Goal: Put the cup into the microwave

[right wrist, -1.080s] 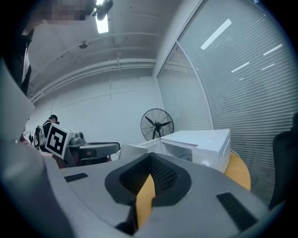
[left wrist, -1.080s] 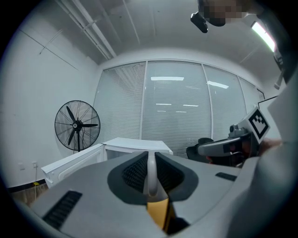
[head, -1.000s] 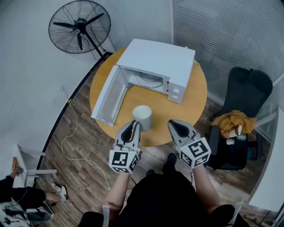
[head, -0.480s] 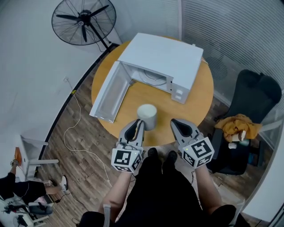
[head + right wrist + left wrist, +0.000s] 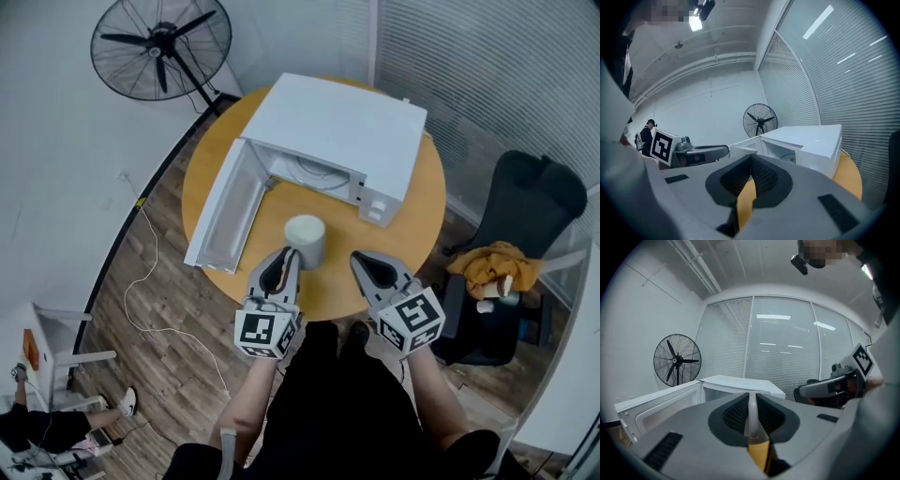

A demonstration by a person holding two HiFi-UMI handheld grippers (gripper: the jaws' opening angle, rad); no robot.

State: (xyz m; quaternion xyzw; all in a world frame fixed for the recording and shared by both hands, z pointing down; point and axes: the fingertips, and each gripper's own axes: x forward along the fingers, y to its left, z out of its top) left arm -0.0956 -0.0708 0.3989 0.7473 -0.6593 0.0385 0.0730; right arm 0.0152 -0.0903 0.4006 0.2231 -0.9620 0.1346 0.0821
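Left tool [image 5: 286, 261] pinches the cup [image 5: 304, 234] by its wall; right tool [image 5: 362, 262] is closed, empty. Keep the cup upright on the way into the open microwave [image 5: 337, 122].

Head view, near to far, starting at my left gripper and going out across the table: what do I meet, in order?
left gripper → cup → microwave → fan

I see the microwave [image 5: 342, 127] cavity open toward me, with bare table [image 5: 311, 201] between it and the cup [image 5: 305, 239]. Its door [image 5: 223, 214] stands swung out on the left like a wall; the control panel [image 5: 373, 202] closes the right side.
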